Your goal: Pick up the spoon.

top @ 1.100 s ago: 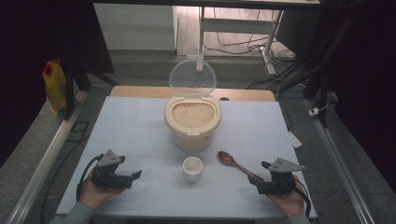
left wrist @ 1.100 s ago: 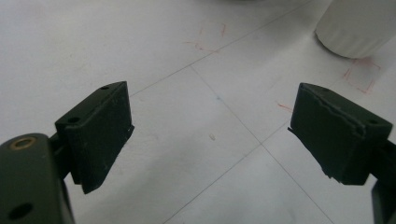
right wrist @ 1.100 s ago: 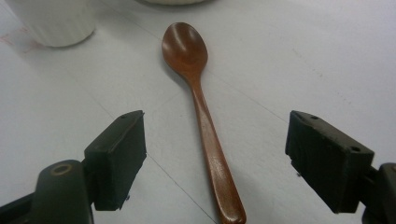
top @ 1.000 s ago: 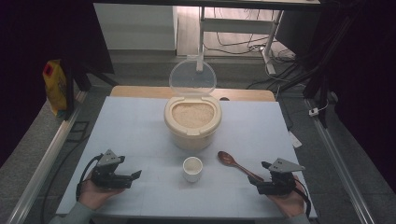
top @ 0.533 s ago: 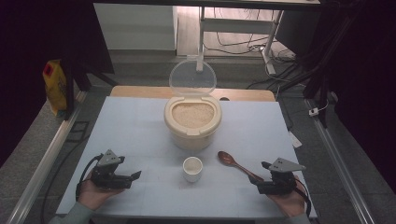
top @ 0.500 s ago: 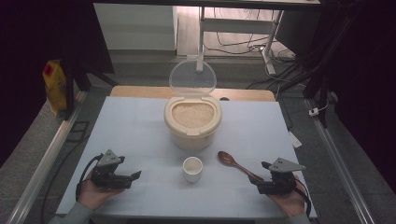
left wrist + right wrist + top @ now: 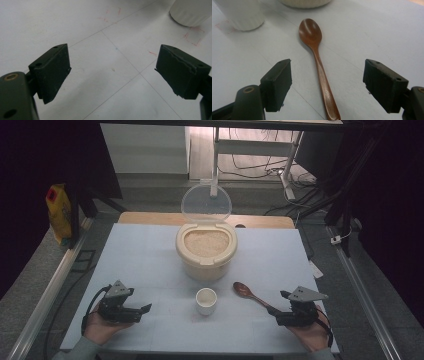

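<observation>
So the person had both hands resting low on the pale blue table (image 7: pixel 150 255), one gripper in each. The left gripper (image 7: pixel 142 310) sat near the front left with its jaws spread wide over bare tabletop, nothing between them. The right gripper (image 7: pixel 281 309) was over at the front right, also wide open, with the handle of a brown wooden spoon (image 7: pixel 250 295) running up between its jaws but not pinched. The spoon's bowl pointed toward a small white cup (image 7: pixel 206 300) just beside it. Behind the cup stood a cream rice container (image 7: pixel 205 252), clear lid (image 7: pixel 206 202) flipped up, full of rice.
</observation>
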